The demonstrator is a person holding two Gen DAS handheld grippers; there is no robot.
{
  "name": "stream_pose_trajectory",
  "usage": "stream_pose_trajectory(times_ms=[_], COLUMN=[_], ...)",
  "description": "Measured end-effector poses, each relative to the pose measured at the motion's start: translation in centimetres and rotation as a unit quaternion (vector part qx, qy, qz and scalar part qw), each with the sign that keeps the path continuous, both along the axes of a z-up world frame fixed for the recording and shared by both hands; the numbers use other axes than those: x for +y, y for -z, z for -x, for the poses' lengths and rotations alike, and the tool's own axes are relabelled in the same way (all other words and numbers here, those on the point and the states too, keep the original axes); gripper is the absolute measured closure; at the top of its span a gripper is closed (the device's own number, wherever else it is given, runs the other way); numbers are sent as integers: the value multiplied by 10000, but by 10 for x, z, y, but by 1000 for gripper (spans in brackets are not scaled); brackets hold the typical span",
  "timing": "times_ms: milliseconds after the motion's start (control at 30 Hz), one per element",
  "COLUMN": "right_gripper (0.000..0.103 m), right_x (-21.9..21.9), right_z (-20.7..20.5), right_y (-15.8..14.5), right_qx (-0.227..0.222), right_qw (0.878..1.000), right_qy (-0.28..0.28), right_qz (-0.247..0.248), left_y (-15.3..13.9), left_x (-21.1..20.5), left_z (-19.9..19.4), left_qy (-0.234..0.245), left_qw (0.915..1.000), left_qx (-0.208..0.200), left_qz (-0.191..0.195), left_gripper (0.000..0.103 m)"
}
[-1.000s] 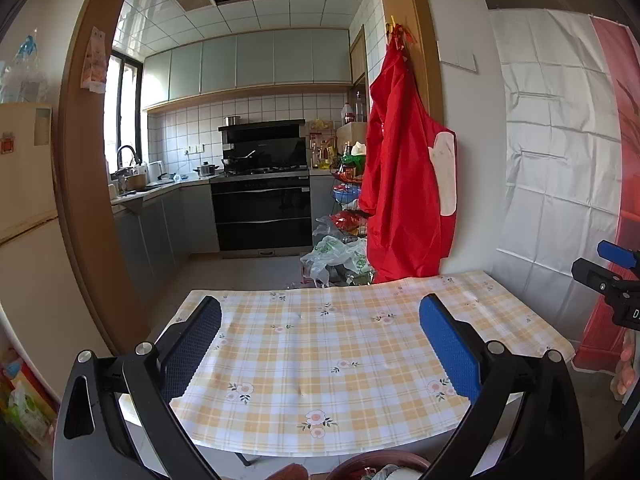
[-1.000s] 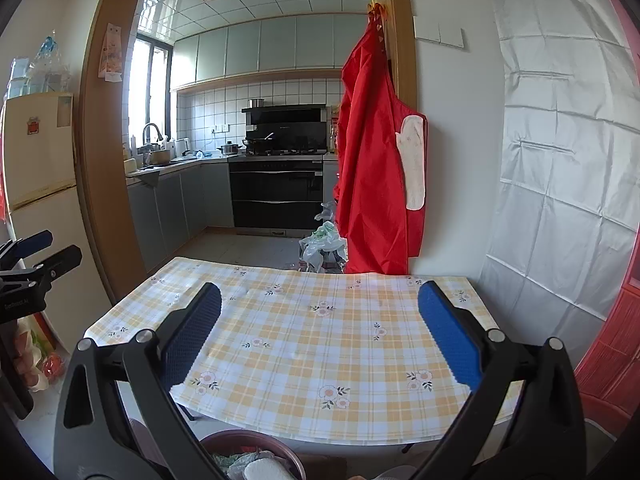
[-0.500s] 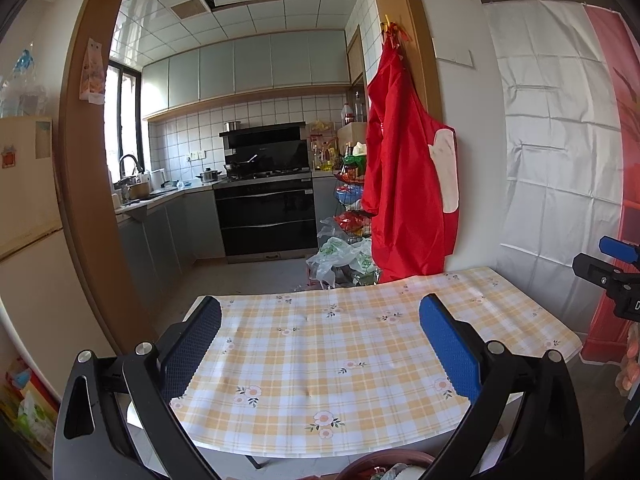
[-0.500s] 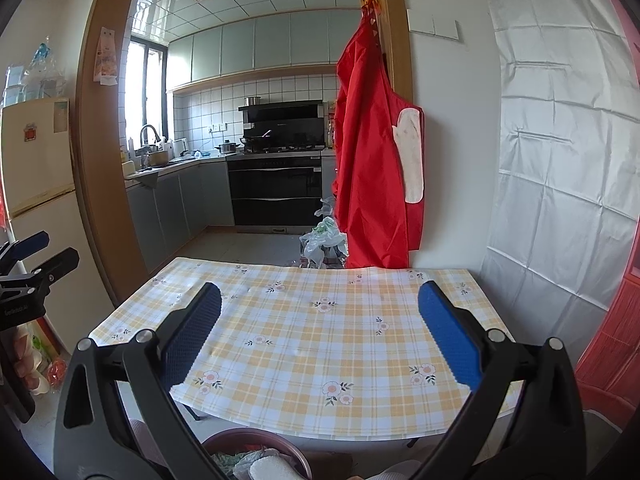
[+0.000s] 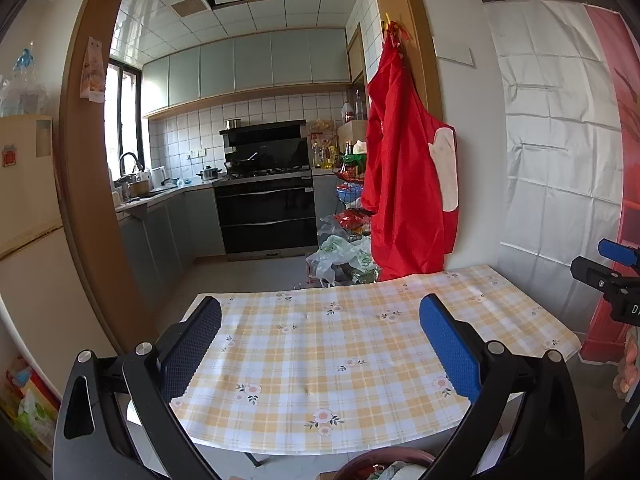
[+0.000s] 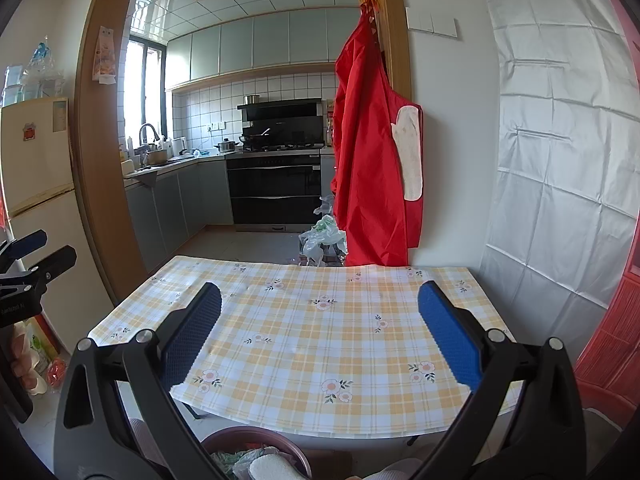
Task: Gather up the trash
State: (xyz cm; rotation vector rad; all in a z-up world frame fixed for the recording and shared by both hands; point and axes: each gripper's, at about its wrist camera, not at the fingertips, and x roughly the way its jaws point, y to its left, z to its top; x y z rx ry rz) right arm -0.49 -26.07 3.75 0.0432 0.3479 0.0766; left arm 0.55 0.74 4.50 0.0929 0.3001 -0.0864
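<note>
Left gripper: jaws spread wide, nothing between the 2 blue pads, held above the near edge of the table with its yellow checked cloth. Tabletop bare. Right gripper: likewise released, empty, over the same near edge; its tip also shows at 3 o'clock in the left wrist view. Maroon bin at 6 o'clock below the table edge, holding trash: crumpled plastic and a white piece. Red apron hangs at 12 o'clock on the door frame.
</note>
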Motion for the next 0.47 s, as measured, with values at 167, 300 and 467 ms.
stream_pose_trajectory(times_ms=[167, 300, 467], right_gripper=[6, 6, 6], right_x=[1, 1, 2], right_z=[1, 1, 1], right_y=[1, 3, 4], right_qx=[2, 14, 42], right_qw=[10000, 10000, 10000], right_qy=[11, 22, 47], right_qz=[9, 21, 61], left_y=[0, 1, 3], left_x=[-2, -3, -4], left_z=[3, 3, 4], left_qy=[-162, -151, -214], left_qw=[9997, 9997, 9993], left_qx=[-139, -110, -110], left_qz=[-123, -152, -273], left_gripper=[6, 6, 6])
